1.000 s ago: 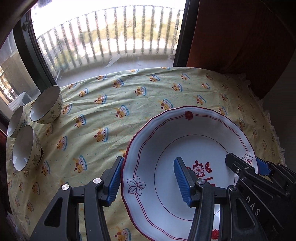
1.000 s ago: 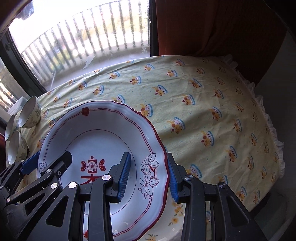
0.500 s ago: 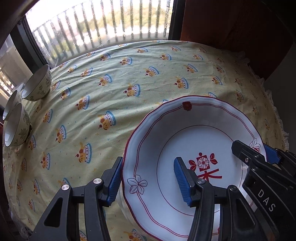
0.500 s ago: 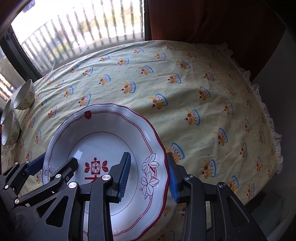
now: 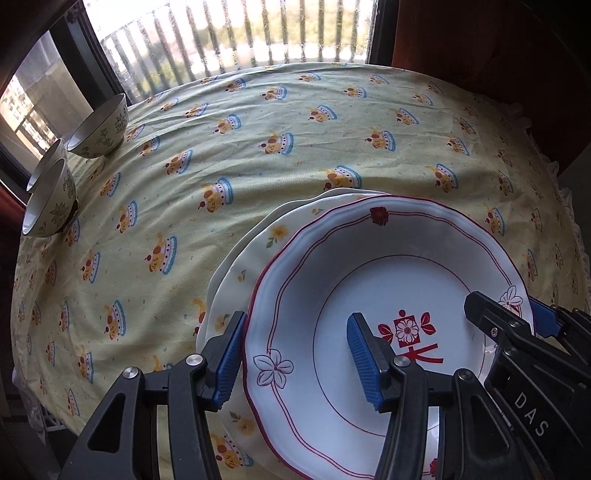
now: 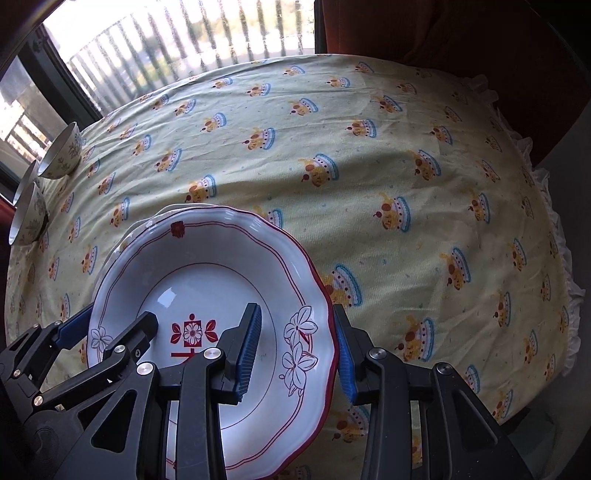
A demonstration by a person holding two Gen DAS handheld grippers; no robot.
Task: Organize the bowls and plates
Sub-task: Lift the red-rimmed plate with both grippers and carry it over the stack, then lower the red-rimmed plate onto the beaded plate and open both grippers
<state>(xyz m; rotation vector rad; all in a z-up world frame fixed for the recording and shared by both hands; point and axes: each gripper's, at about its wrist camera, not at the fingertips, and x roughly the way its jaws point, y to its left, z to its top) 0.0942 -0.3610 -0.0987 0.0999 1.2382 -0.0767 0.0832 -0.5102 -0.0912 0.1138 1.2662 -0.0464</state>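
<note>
Left wrist view looks down on a table covered by a pale yellow tablecloth (image 5: pixel 288 155) printed with small crown-like motifs, running to a window with a balcony railing (image 5: pixel 236 33) at the far side and a dark red curtain (image 5: pixel 498 48) at the far right. Next in size is the white plate with a red scalloped rim (image 5: pixel 369 280), at the near right of the cloth and carried over a stack of cream plates with yellow flowers (image 5: pixel 255 254), whose edges show beyond its left and far sides. Whether it touches that stack cannot be told. The left gripper (image 5: pixel 295 358) is clenched on the plate's left rim, one blue pad outside the edge and the other inside the well. The right gripper (image 6: pixel 293 350) grasps the opposite rim in the same way, seen best in the right wrist view, where the plate (image 6: pixel 207 280) fills the near left. Smallest are three bowls with leaf patterns (image 5: pixel 99 129), grouped at the far left edge of the table, well apart from the plates.
</note>
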